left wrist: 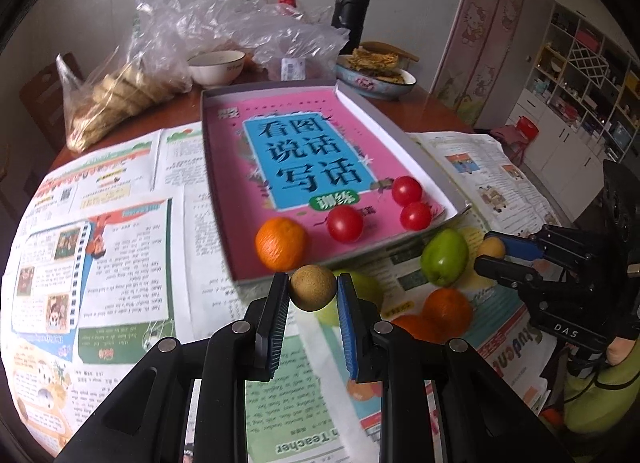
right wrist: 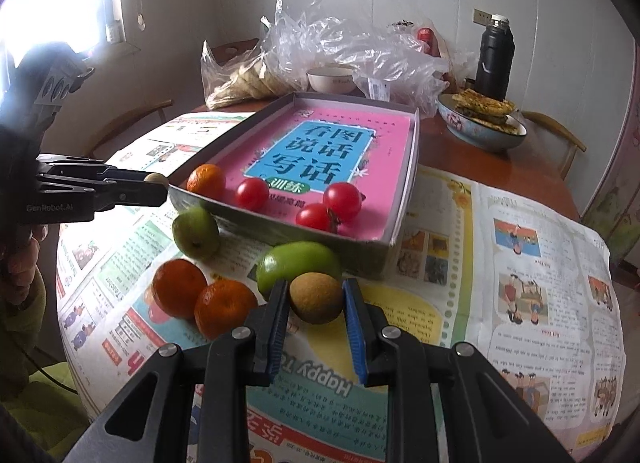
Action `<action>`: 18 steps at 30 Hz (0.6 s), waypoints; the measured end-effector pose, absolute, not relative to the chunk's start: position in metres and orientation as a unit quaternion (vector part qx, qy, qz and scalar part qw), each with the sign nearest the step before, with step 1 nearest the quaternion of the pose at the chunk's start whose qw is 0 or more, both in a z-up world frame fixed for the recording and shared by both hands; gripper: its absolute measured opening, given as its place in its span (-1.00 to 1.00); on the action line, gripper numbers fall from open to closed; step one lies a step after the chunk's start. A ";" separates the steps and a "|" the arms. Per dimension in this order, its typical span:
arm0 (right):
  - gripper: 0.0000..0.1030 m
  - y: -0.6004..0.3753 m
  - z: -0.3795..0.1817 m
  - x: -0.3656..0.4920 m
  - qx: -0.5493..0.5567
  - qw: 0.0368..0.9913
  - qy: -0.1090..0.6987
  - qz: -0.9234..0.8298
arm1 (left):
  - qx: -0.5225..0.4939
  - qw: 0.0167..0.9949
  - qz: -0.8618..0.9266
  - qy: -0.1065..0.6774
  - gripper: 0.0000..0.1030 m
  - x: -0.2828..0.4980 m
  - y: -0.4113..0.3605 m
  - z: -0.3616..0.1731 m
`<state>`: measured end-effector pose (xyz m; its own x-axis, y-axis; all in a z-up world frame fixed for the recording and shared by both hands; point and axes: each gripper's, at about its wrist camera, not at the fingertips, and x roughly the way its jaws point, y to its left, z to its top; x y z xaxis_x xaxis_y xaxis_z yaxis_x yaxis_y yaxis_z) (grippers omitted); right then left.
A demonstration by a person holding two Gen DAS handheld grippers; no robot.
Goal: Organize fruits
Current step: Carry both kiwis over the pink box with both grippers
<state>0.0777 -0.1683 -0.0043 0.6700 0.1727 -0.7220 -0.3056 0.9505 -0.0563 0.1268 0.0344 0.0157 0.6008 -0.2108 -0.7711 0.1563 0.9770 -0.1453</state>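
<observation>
My left gripper [left wrist: 313, 283] is shut on a small round brown fruit [left wrist: 313, 287], held just in front of the tray's near edge. The right gripper [right wrist: 316, 291] is shut on a second brown fruit [right wrist: 316, 297] low over the newspaper, beside a green fruit [right wrist: 298, 267]. The grey tray [right wrist: 280, 233], lined with a pink book, holds an orange [right wrist: 207, 181] and three cherry tomatoes [right wrist: 252, 193]. On the newspaper lie two oranges [right wrist: 179, 287] and another green fruit [right wrist: 196, 231]. Each gripper shows in the other's view: the right gripper [left wrist: 484, 251], the left gripper [right wrist: 158, 185].
Newspaper sheets [right wrist: 540, 263] cover the round wooden table. Behind the tray stand a white bowl [left wrist: 216, 67], plastic bags [left wrist: 240, 31] with flatbread, a patterned bowl of pancakes [right wrist: 480, 127] and a black thermos [right wrist: 494, 59]. Wooden chairs [right wrist: 560, 139] ring the table.
</observation>
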 end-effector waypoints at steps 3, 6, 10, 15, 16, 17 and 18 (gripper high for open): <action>-0.46 -0.167 -0.001 0.082 -0.089 0.910 0.382 0.133 | -0.024 0.893 -0.107 0.437 -0.52 0.134 0.028 0.017; -0.46 -0.167 0.002 0.086 -0.088 0.912 0.378 0.134 | -0.023 0.892 -0.113 0.437 -0.52 0.141 0.022 0.018; -0.46 -0.168 0.006 0.092 -0.089 0.914 0.372 0.134 | -0.018 0.890 -0.118 0.440 -0.52 0.151 0.014 0.017; -0.46 -0.172 0.008 0.100 -0.088 0.915 0.371 0.131 | -0.013 0.887 -0.129 0.442 -0.52 0.161 0.003 0.016; -0.46 -0.172 0.009 0.102 -0.088 0.915 0.371 0.130 | -0.013 0.887 -0.131 0.443 -0.52 0.163 0.001 0.017; -0.46 -0.173 0.009 0.104 -0.087 0.915 0.371 0.130 | -0.012 0.886 -0.133 0.443 -0.53 0.165 -0.001 0.017; -0.46 -0.174 0.010 0.106 -0.086 0.915 0.372 0.129 | -0.012 0.885 -0.137 0.444 -0.53 0.169 -0.004 0.017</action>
<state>0.1056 -0.1736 0.0096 0.6902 0.1722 -0.7029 -0.2998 0.9521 -0.0611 0.1686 -0.0039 0.0167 0.5678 -0.2522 -0.7836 0.2314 0.9624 -0.1420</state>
